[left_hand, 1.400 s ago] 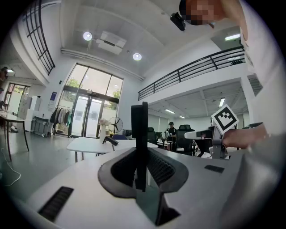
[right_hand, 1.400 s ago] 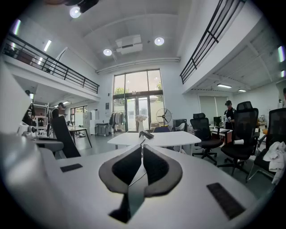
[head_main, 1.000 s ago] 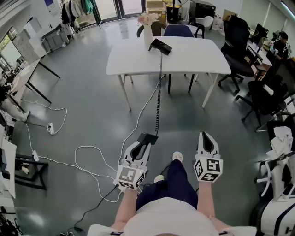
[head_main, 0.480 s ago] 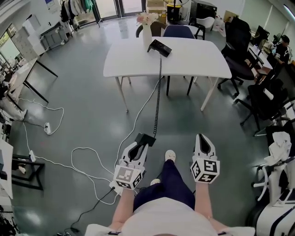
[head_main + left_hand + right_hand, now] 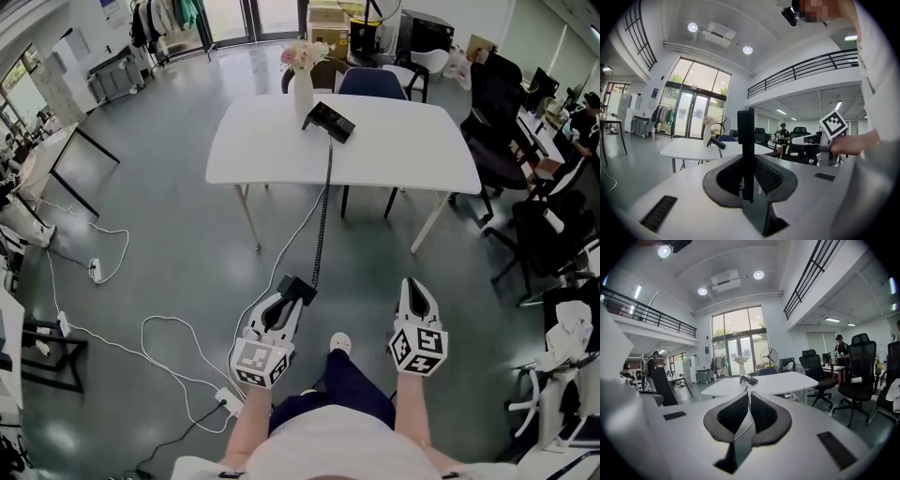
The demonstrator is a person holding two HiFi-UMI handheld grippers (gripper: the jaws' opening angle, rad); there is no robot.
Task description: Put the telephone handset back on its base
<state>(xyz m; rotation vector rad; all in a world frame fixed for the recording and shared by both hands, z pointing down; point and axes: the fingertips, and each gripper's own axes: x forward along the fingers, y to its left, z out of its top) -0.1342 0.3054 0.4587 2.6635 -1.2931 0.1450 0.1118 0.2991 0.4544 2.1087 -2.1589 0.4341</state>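
Observation:
The black telephone base (image 5: pixel 328 119) sits on the white table (image 5: pixel 394 150) ahead, beside a white vase of flowers (image 5: pixel 302 82). A coiled black cord (image 5: pixel 323 211) runs from it down to the black handset (image 5: pixel 297 288). My left gripper (image 5: pixel 286 302) is shut on the handset, low at the left of the head view. In the left gripper view the handset (image 5: pixel 746 150) stands upright between the jaws, with the base (image 5: pixel 715 142) far off on the table. My right gripper (image 5: pixel 416 296) is shut and holds nothing; the base (image 5: pixel 750 379) shows far ahead.
Chairs (image 5: pixel 370 82) stand behind the table and black office chairs (image 5: pixel 511 159) line the right side. White cables (image 5: pixel 178 328) and a power strip (image 5: pixel 97 271) lie on the grey floor at the left. A person (image 5: pixel 783 133) sits in the background.
I have come slightly closer to the table; it looks a little larger. Both grippers keep their pose, the left still gripping the handset.

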